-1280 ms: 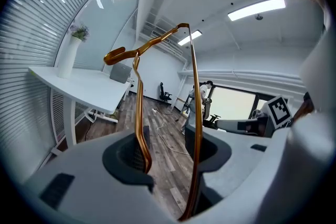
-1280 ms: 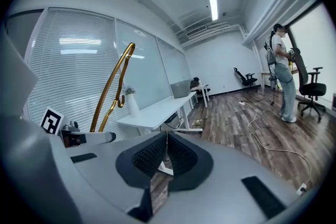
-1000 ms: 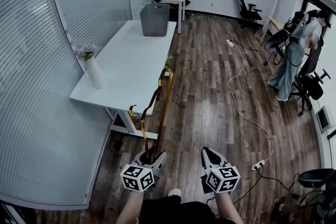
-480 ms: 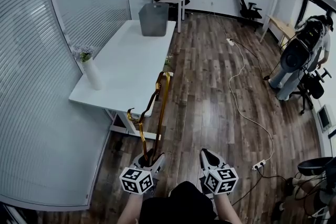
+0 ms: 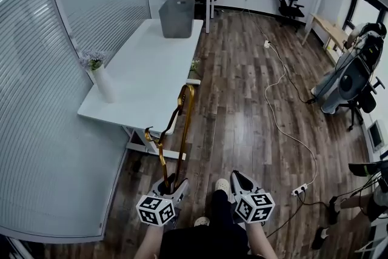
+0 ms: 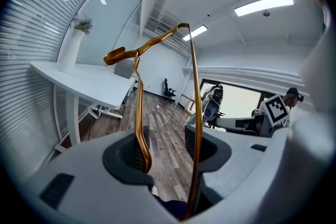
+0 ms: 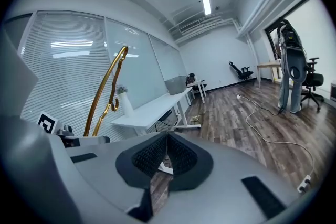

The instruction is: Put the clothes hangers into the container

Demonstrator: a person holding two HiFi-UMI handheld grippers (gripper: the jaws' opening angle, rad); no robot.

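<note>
Person stands on the wooden floor, short of the near end of the white bench [image 5: 145, 79]. Left hand-held gripper [image 6: 168, 150] is clamped on a gold clothes hanger [image 6: 138, 107]: the jaws stand part-way apart with the hanger's two thin rods between them, one against each pad. It seems to be taken by one shoulder end, where the upper arm and the lower bar run close together. The rest rises clear of the floor and leans toward the bench, hook jutting out sideways about halfway up. Right hand-held gripper [image 7: 167, 150] has its pads pressed together on nothing and is carried level beside the left one. The grey container [image 5: 177, 18] sits at the far end of the bench, well apart from the hanger. A white vase with flowers [image 5: 103, 83] stands near the bench's near corner on the window side. Judgement on handling: the hanger looks like metal rod or tube, so light, stiff and smooth, hence slick in the pads. Held at one end, its length gives it leverage to pivot or swing. A hold across both rods, as here, should stop it twisting. The hook could snag the container's rim on the way in.
</note>
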